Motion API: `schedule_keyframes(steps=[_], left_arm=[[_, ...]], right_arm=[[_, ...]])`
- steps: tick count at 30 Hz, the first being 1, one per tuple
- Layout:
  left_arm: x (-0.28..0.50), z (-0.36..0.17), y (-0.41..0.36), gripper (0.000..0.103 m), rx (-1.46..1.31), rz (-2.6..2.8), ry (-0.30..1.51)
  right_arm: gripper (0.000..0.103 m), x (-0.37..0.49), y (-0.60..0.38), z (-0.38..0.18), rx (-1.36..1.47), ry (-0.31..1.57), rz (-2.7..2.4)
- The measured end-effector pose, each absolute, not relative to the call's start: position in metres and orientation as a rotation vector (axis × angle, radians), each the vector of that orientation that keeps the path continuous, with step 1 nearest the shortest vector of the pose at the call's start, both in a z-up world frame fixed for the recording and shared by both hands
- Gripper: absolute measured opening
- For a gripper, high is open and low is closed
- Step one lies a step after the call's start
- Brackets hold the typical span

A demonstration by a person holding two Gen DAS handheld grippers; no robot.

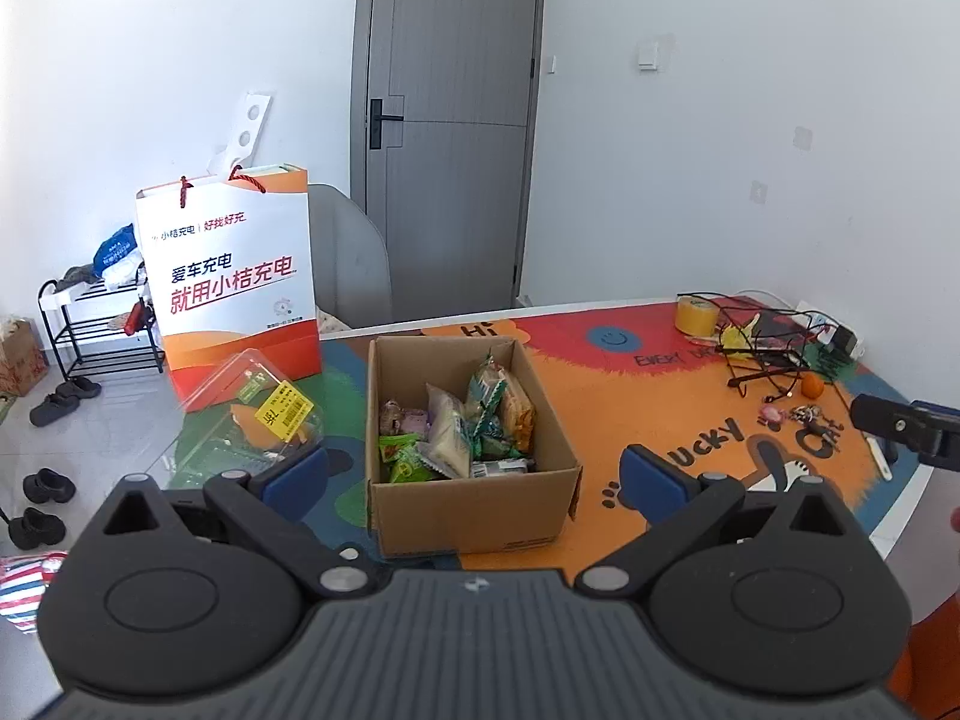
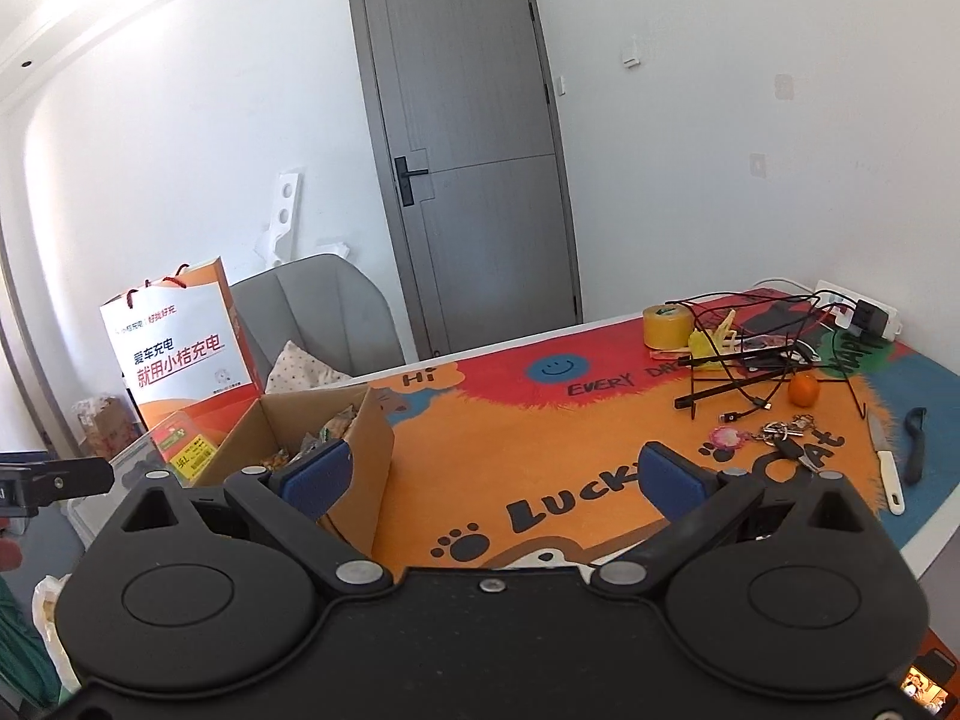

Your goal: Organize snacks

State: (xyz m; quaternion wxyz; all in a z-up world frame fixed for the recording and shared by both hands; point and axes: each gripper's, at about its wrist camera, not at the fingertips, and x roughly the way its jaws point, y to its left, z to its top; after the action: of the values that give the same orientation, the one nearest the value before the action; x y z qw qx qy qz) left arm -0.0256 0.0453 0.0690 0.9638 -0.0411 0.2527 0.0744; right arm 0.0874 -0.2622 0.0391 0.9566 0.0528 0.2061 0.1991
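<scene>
Left wrist view: cardboard box (image 1: pixel 474 468) at centre frame on the colourful mat (image 1: pixel 648 396), packed with snack packets (image 1: pixel 474 426); left gripper (image 1: pixel 474 468) spread wide and empty, hovering short of the box's near wall. Right wrist view: right gripper (image 2: pixel 492 474) likewise parted, holding nothing, with the box at centre left. Likely risks: snagging an upright flap on the way in, or pinching several loose wrappers at once and dragging neighbours out, given how tightly the packets overlap. Clear plastic clamshell (image 1: pixel 264 414) with a yellow label just left of the box, orange gift bag (image 1: pixel 231 276) behind it, crowding that side. Far right of frame: tape roll (image 2: pixel 666 324), tangled cables (image 2: pixel 750 354), small orange (image 2: pixel 803 390), keys (image 2: pixel 786 435), knife (image 2: pixel 887 465), well apart from the box, not blocking.
</scene>
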Motion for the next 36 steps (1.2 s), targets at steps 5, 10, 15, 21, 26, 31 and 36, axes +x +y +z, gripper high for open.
schedule_keyframes(steps=[5, 10, 15, 21, 26, 31, 36], left_arm=[[-0.031, 0.067, 0.043, 0.103, -0.079, 0.136, 0.513], [-0.032, 0.065, 0.045, 0.103, -0.088, 0.139, 0.524], [-0.029, 0.063, 0.047, 0.103, -0.091, 0.147, 0.531], [-0.03, 0.064, 0.048, 0.103, -0.093, 0.15, 0.528], [-0.028, 0.062, 0.048, 0.103, -0.096, 0.151, 0.535], [-0.028, 0.061, 0.049, 0.103, -0.1, 0.152, 0.54], [-0.028, 0.061, 0.05, 0.103, -0.103, 0.155, 0.543]], right_arm=[[0.103, 0.081, -0.265, 0.04, 0.099, 0.434, 0.383], [0.103, 0.08, -0.265, 0.039, 0.084, 0.448, 0.363], [0.103, 0.08, -0.26, 0.037, 0.061, 0.465, 0.367], [0.103, 0.078, -0.256, 0.037, 0.046, 0.47, 0.373], [0.103, 0.08, -0.255, 0.035, 0.04, 0.477, 0.37], [0.103, 0.08, -0.255, 0.035, 0.039, 0.48, 0.373], [0.103, 0.082, -0.254, 0.033, 0.039, 0.484, 0.365]])
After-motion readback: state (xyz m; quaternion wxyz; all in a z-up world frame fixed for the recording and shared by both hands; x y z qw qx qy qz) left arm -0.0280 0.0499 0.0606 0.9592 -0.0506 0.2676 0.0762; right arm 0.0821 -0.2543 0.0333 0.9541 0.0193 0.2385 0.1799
